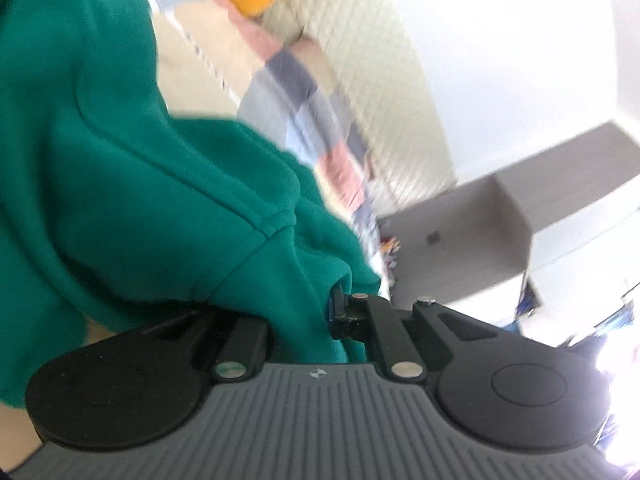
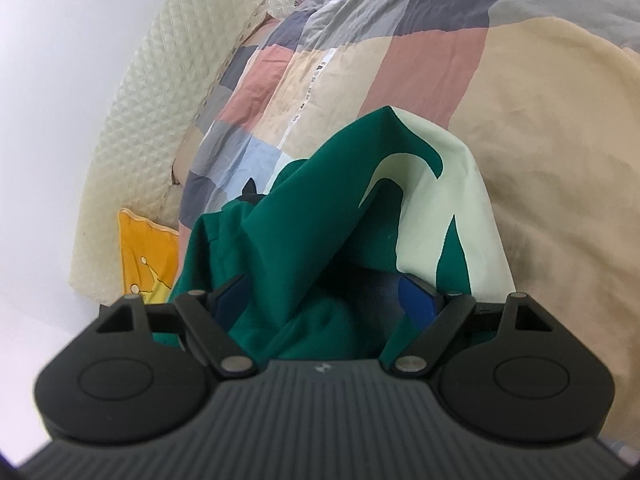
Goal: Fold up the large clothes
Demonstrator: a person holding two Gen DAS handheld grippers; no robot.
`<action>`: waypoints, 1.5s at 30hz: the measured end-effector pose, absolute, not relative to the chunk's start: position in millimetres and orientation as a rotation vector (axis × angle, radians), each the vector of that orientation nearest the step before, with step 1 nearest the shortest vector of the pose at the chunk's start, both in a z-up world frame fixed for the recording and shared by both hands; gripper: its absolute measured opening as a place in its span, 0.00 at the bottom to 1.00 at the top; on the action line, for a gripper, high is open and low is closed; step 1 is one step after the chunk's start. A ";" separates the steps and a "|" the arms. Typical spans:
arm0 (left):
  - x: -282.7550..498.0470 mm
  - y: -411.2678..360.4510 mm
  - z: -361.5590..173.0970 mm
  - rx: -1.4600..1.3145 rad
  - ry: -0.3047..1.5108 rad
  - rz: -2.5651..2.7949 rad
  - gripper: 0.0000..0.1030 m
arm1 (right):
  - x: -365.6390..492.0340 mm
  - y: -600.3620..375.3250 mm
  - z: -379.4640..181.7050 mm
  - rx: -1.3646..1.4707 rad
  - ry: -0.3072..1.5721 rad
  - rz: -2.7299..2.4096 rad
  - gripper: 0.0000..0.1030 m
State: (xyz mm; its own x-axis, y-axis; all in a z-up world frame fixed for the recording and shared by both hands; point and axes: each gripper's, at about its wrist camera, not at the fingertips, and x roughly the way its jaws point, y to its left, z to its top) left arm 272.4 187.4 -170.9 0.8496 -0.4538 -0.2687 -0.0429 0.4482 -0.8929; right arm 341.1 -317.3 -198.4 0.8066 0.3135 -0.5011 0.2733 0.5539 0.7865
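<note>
A large green garment with thick seams fills the left wrist view and hangs in folds across my left gripper. That gripper is shut on a bunch of the green cloth, which hides most of its fingers. In the right wrist view the same green garment, with a pale printed patch, rises like a tent in front of my right gripper. The blue pads stand wide apart; cloth lies loosely between and over them, and the pads do not press on it.
The garment lies on a bed with a patchwork quilt and a beige blanket. A yellow pillow rests against a cream quilted headboard. A grey cabinet stands by the white wall.
</note>
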 end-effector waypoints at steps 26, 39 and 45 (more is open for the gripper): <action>220.4 252.9 -200.2 -1.076 0.615 -0.019 0.65 | 365.1 -188.5 -201.0 0.436 0.868 0.394 0.83; 212.8 251.2 -202.8 -1.043 0.631 -0.008 0.65 | 370.8 -212.9 -164.1 0.415 0.633 0.393 0.18; 209.6 254.3 -203.1 -1.079 0.597 -0.045 0.65 | 337.2 -231.5 -122.2 0.507 0.434 0.474 0.13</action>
